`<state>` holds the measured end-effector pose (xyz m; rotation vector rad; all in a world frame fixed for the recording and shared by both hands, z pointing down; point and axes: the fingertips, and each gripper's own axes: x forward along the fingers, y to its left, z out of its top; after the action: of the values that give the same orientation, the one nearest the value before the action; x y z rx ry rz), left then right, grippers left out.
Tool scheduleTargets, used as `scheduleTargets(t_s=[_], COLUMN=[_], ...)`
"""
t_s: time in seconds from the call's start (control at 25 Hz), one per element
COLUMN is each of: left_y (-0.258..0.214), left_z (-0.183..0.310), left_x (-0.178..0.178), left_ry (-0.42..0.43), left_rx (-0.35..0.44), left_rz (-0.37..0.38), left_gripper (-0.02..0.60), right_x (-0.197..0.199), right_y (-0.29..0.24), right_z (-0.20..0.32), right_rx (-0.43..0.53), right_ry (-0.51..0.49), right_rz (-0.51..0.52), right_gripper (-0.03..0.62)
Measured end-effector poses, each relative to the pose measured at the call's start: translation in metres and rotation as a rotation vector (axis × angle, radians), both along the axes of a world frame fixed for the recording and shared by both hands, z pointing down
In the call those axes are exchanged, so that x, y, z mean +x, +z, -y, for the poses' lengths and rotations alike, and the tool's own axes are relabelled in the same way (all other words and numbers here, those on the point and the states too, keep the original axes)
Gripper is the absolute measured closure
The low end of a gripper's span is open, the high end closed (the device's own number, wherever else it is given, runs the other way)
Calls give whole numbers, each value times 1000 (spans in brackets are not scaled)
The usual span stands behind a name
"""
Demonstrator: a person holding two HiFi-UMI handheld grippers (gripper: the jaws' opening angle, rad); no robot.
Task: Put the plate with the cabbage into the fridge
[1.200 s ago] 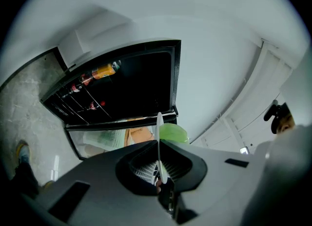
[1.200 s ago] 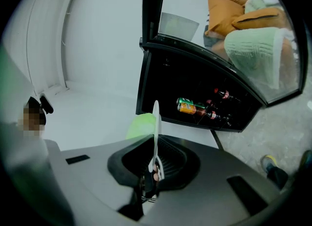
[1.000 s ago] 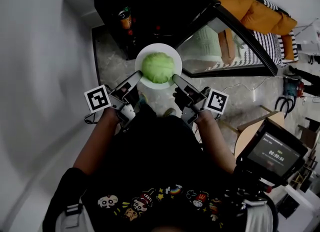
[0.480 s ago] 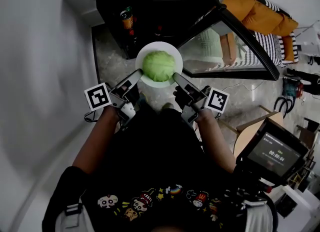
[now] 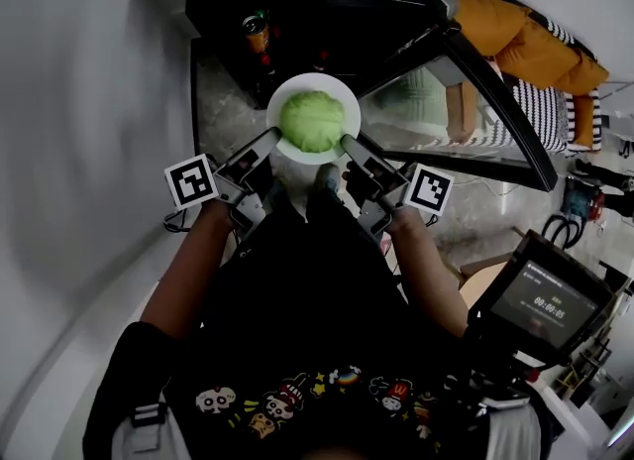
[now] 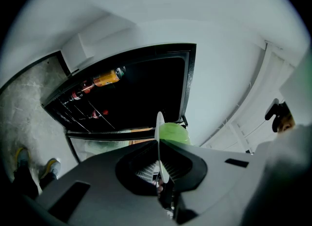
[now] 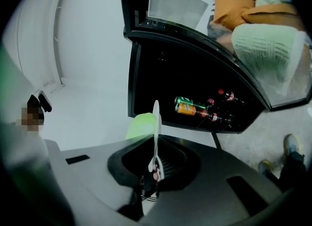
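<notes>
The white plate (image 5: 338, 90), carrying the green cabbage (image 5: 312, 121), was held in the air just in front of the open black fridge (image 5: 297, 2), whose glass door (image 5: 466, 101) stood swung out to the right. The left gripper (image 5: 267, 140) was clenched on the plate's near-left rim, and the right gripper (image 5: 348, 142) on its near-right rim. Drink cans (image 5: 257, 34) sat inside the fridge at the far left.

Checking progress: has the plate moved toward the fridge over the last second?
Yes, slightly: the plate now sits closer to the cans in the fridge than before.
</notes>
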<state>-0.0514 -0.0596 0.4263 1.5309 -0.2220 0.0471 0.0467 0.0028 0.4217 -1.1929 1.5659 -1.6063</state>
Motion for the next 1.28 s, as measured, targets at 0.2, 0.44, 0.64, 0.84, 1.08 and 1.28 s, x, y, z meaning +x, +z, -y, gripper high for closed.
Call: scheduleTargets(t_s=[0.2, 0.44, 0.64, 0.84, 1.08, 1.28], left_y=[-4, -5, -5, -7, -6, -11], left_z=[0, -1, 1, -1, 0, 1], left_x=[-2, -4, -4, -5, -4, -3], left_ry=[8, -27, -15, -43, -67, -53], left_rx=[12, 34, 41, 25, 46, 71], left_rz=[28, 43, 62, 87, 99, 91], left_gripper=[568, 568, 568, 568, 568, 568], right_x=[-1, -2, -1, -2, -2, -2], right_y=[-2, -3, 0, 2, 5, 2], right_z=[-1, 2, 2, 3, 6, 5], right_rx=[9, 38, 29, 14, 30, 47], right_ry=[0, -31, -24, -46, -55, -33], right_rz=[6, 13, 25, 42, 61, 57], right_gripper=[569, 569, 568, 569, 569, 568])
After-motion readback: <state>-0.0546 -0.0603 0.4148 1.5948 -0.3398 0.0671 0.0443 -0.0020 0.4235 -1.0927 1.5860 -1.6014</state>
